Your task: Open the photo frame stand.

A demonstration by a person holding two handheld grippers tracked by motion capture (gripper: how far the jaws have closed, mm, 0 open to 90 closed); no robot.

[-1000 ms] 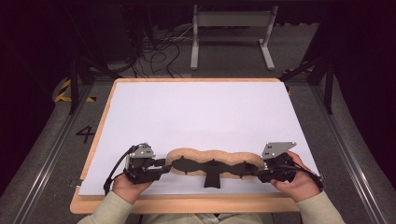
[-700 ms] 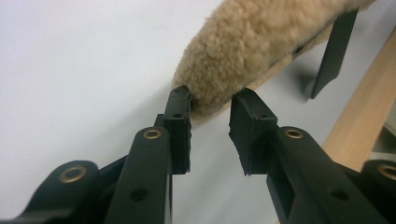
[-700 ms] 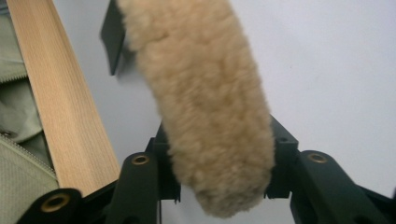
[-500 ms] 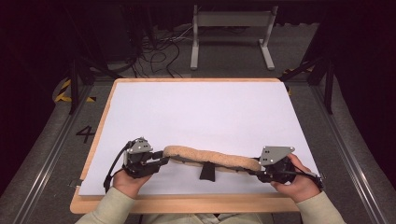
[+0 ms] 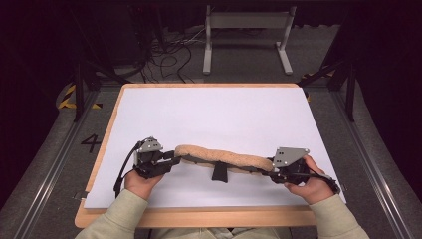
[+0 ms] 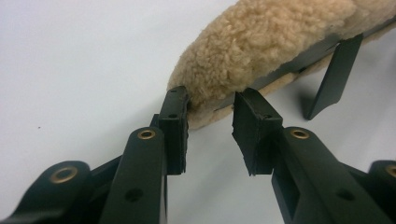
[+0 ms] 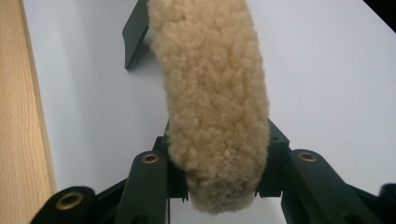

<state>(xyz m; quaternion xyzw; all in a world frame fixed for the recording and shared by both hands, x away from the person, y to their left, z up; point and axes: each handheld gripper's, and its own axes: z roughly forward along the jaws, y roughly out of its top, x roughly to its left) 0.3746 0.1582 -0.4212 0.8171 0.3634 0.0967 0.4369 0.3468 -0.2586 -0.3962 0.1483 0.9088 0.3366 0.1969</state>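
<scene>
White sheeting [image 5: 219, 119] covers the table, and the fleecy strap pad [image 5: 221, 157] already hangs stretched between both tools; setting it down remains, I judge. Left gripper [image 6: 210, 109] pinches its near end, while right gripper [image 7: 217, 163] clamps the other end, jaws part-closed.

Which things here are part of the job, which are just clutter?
In the job: fleecy tan pad with its black strap; left gripper and right gripper at its ends.

Lying about: cables on the floor, grey metal stand, white sheet underneath.
</scene>
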